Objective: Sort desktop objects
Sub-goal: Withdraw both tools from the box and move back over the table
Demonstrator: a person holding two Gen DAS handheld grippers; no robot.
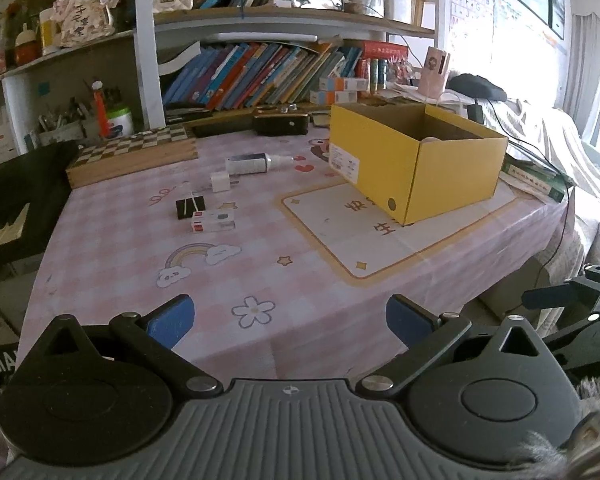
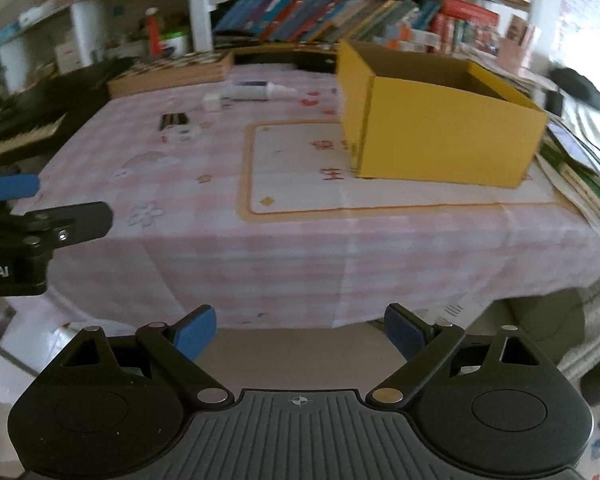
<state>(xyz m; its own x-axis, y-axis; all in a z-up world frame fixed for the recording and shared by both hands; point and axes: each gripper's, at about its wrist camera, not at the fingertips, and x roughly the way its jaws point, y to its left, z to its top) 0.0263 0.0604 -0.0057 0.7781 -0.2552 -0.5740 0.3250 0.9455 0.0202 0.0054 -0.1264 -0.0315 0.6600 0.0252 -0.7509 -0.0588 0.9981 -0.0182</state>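
Two empty hand-held grippers, left [image 1: 288, 320] and right [image 2: 300, 334], we hold wide open at the bench's [image 1: 300, 280] near edge, ready for small items [image 1: 214, 220] left of the yellow box [image 1: 416, 160].

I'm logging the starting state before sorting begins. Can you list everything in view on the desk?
Cardboard box: one, yellow, open, right half of table.
Bottle: one, white and dark, lying left of box.
Small cube: one, white, by bottle.
Binder clip: one, black, left centre.
Small carton: one, white and red, beside clip.
Checkerboard box: one, wooden, far left.
Tablecloth: pink check.
Left gripper: open, empty.
Right gripper: open, empty.
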